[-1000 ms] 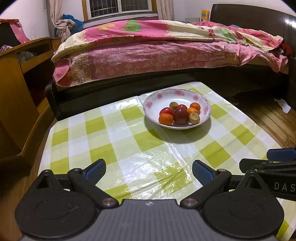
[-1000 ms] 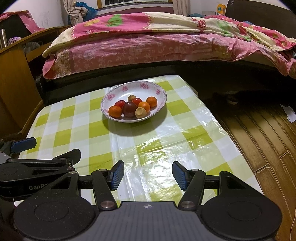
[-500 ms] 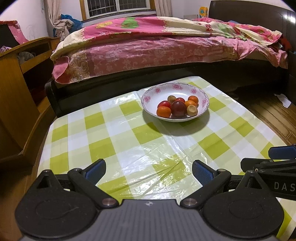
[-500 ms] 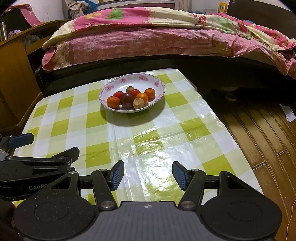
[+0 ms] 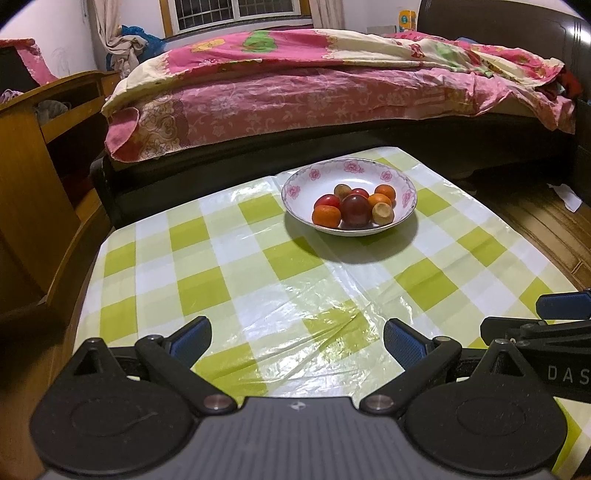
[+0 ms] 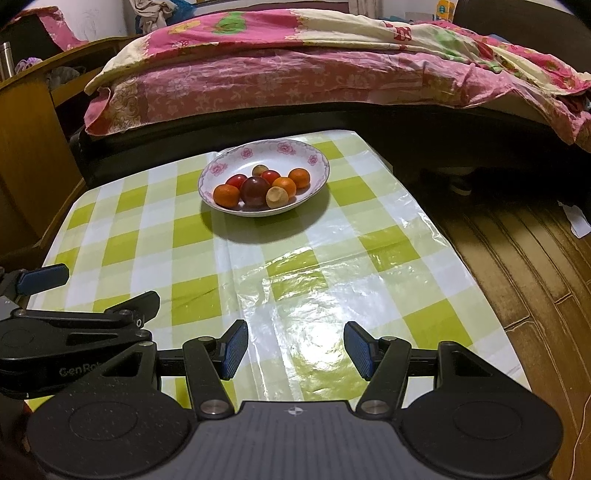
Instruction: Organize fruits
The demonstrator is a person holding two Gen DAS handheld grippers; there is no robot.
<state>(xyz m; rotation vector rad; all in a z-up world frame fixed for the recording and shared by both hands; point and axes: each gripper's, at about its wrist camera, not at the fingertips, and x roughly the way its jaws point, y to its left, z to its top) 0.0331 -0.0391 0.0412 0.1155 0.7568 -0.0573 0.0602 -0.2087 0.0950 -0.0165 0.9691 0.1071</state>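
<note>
Here, both the left gripper [image 5: 297, 338] and right gripper [image 6: 295, 349] gape empty over a green-checked tablecloth [image 5: 229, 280]; fruit bowl [image 5: 295, 192] and bed [image 5: 332, 92] at twelve o'clock.

I am in a home bedroom: a dark-framed bed with a rumpled pink floral quilt [image 5: 332, 85] fills the far side, a barred window [image 5: 236, 13] sits above it, clothes hang bunched in the corner [image 5: 122, 48], brown wooden plank floor [image 6: 535, 258] runs beside my green-and-white checked plastic-covered bench [image 5: 258, 266].
</note>
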